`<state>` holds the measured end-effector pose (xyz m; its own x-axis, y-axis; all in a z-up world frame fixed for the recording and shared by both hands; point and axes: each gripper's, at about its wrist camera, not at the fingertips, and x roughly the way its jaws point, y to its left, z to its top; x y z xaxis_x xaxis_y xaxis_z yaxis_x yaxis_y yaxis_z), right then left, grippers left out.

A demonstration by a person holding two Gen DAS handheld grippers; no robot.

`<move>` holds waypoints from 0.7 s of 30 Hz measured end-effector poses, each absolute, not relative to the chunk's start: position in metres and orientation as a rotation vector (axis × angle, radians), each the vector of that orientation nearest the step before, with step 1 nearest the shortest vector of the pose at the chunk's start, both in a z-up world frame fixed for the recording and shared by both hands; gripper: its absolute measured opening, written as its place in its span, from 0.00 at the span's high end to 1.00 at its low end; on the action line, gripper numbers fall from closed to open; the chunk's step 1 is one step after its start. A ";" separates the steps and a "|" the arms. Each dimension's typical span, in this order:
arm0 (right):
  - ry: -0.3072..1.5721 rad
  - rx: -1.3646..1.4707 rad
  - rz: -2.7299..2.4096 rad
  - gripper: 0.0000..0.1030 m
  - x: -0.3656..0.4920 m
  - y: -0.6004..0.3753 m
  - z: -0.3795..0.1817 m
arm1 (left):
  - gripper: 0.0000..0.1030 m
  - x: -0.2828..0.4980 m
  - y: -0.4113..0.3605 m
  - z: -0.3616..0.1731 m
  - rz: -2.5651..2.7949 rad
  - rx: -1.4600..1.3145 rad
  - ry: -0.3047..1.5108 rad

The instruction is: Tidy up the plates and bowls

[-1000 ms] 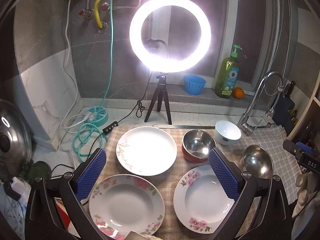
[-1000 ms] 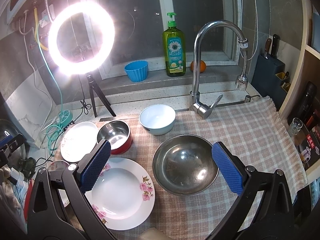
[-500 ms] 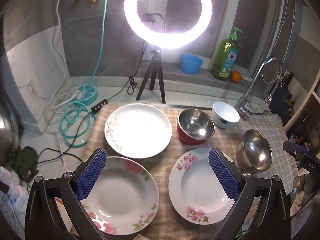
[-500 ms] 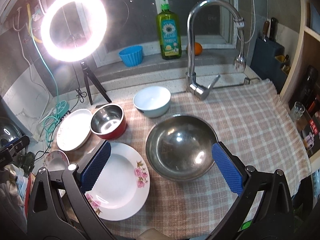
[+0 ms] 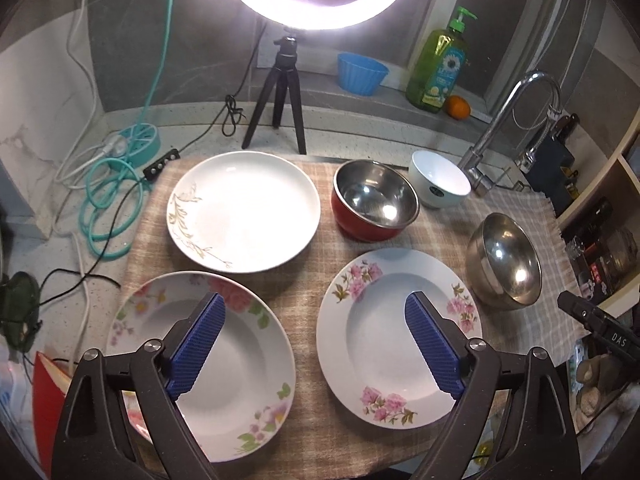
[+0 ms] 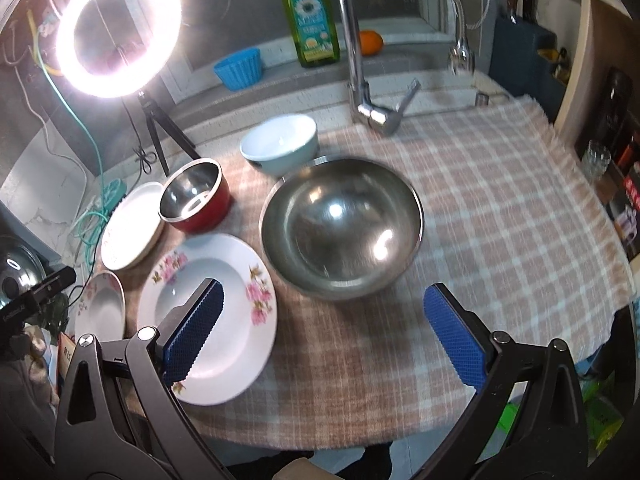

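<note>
Two grippers hang over the dishes on the counter (image 6: 500,200).
Left gripper (image 5: 316,344) jaws are closing, holding nothing; right gripper (image 6: 324,336) jaws stand wide, empty, below the steel bowl (image 6: 340,228).

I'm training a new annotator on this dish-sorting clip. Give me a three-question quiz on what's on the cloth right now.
1. True or false: the red bowl is nested inside the big steel bowl.
2. How many plates lie on the checked cloth?
3. Which bowl stands nearest the faucet? A) red bowl B) white bowl C) big steel bowl

Key:
1. False. They stand apart, each on the cloth.
2. Three: the leaf plate, the left floral plate and the right floral plate.
3. B
</note>
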<state>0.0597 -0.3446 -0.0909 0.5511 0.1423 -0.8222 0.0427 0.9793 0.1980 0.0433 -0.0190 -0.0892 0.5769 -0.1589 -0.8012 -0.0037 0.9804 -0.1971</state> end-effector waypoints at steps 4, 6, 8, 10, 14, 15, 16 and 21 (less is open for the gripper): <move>1.052 0.236 0.068 0.12 0.055 -0.347 -0.110 | 0.29 0.052 -0.024 -0.105 -0.137 -0.196 1.013; 1.077 0.264 0.079 0.12 0.055 -0.347 -0.119 | 0.31 0.056 -0.026 -0.112 -0.156 -0.198 1.038; 1.089 0.282 0.091 0.13 0.054 -0.346 -0.126 | 0.34 0.059 -0.030 -0.117 -0.179 -0.196 1.058; 1.105 0.297 0.114 0.17 0.055 -0.343 -0.133 | 0.40 0.062 -0.034 -0.122 -0.210 -0.204 1.080; 1.154 0.327 0.161 0.27 0.058 -0.335 -0.148 | 0.46 0.072 -0.036 -0.132 -0.233 -0.202 1.115; 1.166 0.335 0.168 0.28 0.059 -0.333 -0.152 | 0.48 0.074 -0.036 -0.135 -0.241 -0.211 1.125; 1.177 0.344 0.174 0.28 0.060 -0.330 -0.155 | 0.50 0.077 -0.035 -0.138 -0.249 -0.221 1.137; 1.215 0.392 0.203 0.40 0.068 -0.322 -0.170 | 0.51 0.091 -0.035 -0.149 -0.269 -0.235 1.173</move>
